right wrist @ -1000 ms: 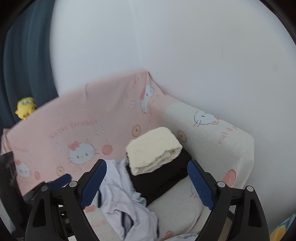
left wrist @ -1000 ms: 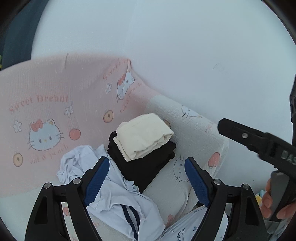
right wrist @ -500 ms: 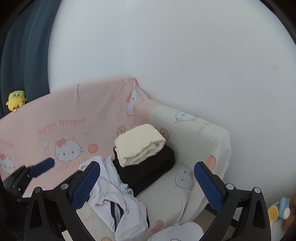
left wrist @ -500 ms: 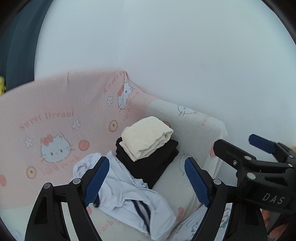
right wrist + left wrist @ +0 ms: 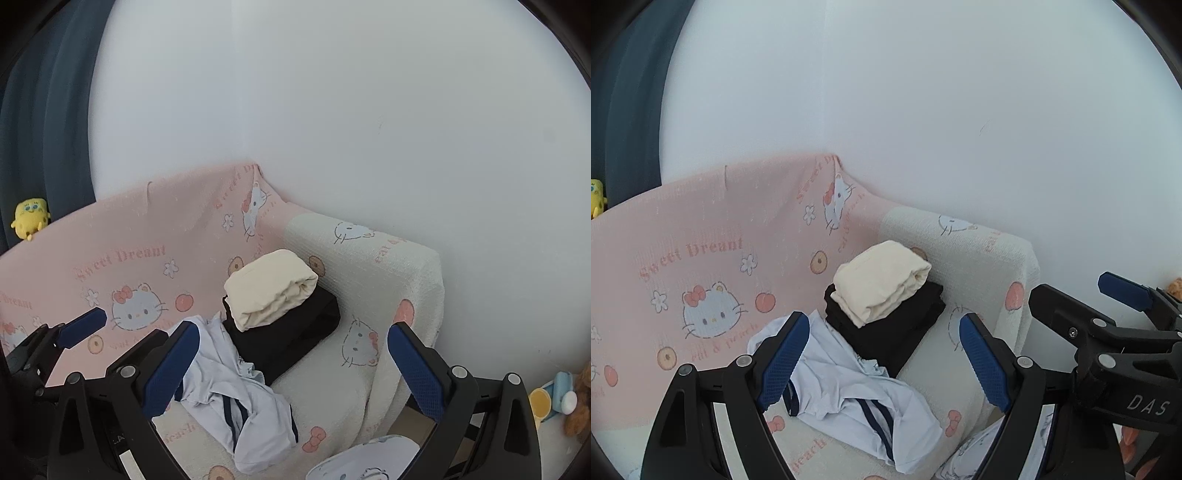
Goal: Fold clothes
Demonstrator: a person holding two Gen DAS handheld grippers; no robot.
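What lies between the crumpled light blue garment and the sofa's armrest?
The folded stack: a cream garment atop a black garment, beside the light blue garment, short of the armrest; right wrist view.

Free room and obstacles, both wrist views. Ahead of the left tongs (image 5: 884,360), whose blue pads stand wide apart with nothing between them, the air is open down to the sofa seat (image 5: 945,384). Directly ahead and below lies a crumpled pale garment (image 5: 849,391); just beyond it, touching, a folded stack (image 5: 886,306) fills the seat's far corner. The pink backrest (image 5: 701,236) closes the left and far side, the cream armrest (image 5: 990,251) the right. The right tongs (image 5: 295,365), equally wide and empty, stand just beside the left, barring passage on that side. Bare seat (image 5: 332,391) remains between garment and armrest. Past the armrest, toys (image 5: 554,395) occupy the floor.
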